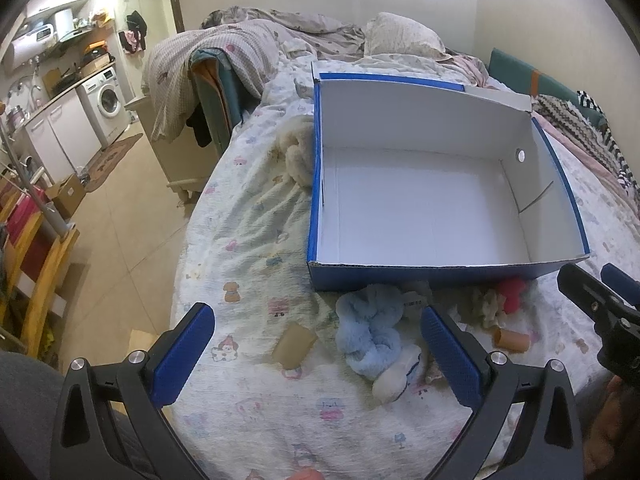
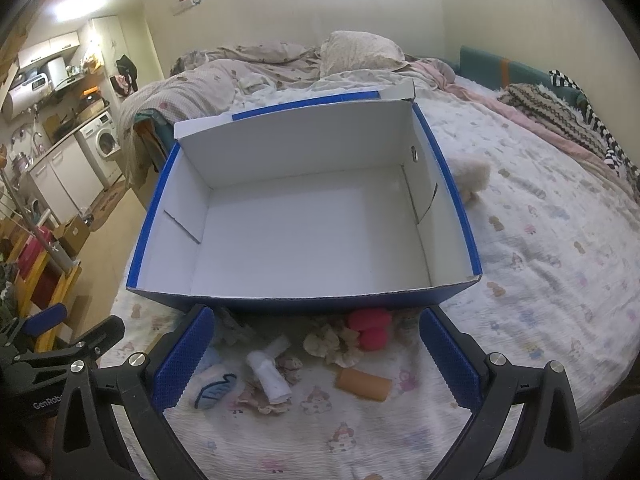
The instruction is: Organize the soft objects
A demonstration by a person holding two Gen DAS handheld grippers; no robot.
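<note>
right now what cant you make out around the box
- Left wrist view: cream plush is partly behind the blue box wall.
- Right wrist view: grey item is half hidden by the right gripper finger.
- Both views: box's outer far side is unseen.

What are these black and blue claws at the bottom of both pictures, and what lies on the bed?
They are hand-held grippers, one in each of a person's hands, each with a camera looking along its fingers. One picture is from the left gripper, the other from the right gripper. Both are open and hold nothing. On the bed stands an empty box. In front of it lie a blue plush, a red toy, a white sock roll and a cardboard tube.
</note>
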